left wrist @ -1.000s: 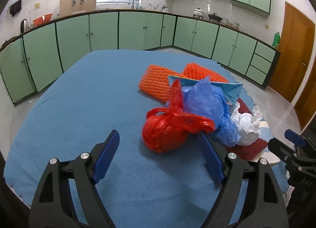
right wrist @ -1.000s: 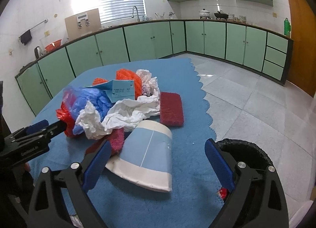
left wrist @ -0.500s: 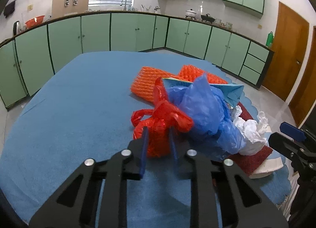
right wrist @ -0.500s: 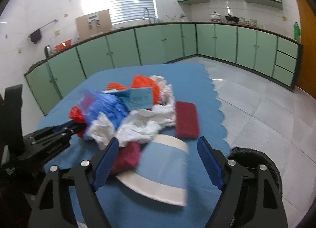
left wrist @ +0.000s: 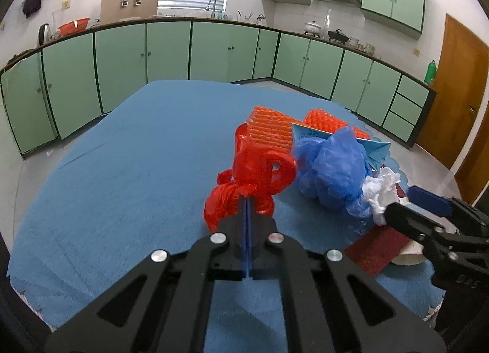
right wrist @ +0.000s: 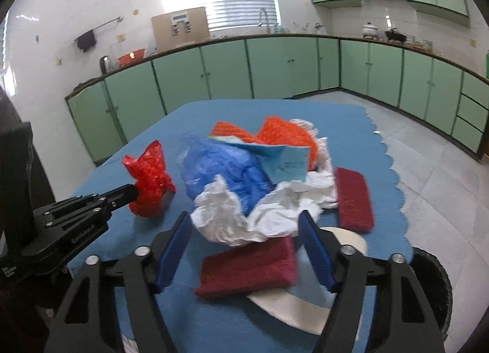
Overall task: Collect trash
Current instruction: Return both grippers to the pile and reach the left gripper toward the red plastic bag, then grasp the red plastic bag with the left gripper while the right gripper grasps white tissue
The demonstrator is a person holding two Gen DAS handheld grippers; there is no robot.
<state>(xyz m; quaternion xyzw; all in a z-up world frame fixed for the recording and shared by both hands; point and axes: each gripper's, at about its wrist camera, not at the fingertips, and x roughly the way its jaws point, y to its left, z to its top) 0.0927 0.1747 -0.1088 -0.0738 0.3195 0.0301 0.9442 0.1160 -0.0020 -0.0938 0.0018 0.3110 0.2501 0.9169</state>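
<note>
Left wrist: left gripper [left wrist: 247,200] clamps red plastic bag [left wrist: 256,175] at its fingertips.

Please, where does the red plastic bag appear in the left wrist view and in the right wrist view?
Left wrist view: the red plastic bag sits at the centre, pinched at the tips of the shut left gripper.
Right wrist view: the bag is at centre left, on the left gripper's tip.
Shared landmark: the blue plastic bag beside it.

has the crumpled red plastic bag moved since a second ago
Yes. The crumpled red plastic bag has shifted away from the blue plastic bag, gripped by the left hand-held gripper.
</note>
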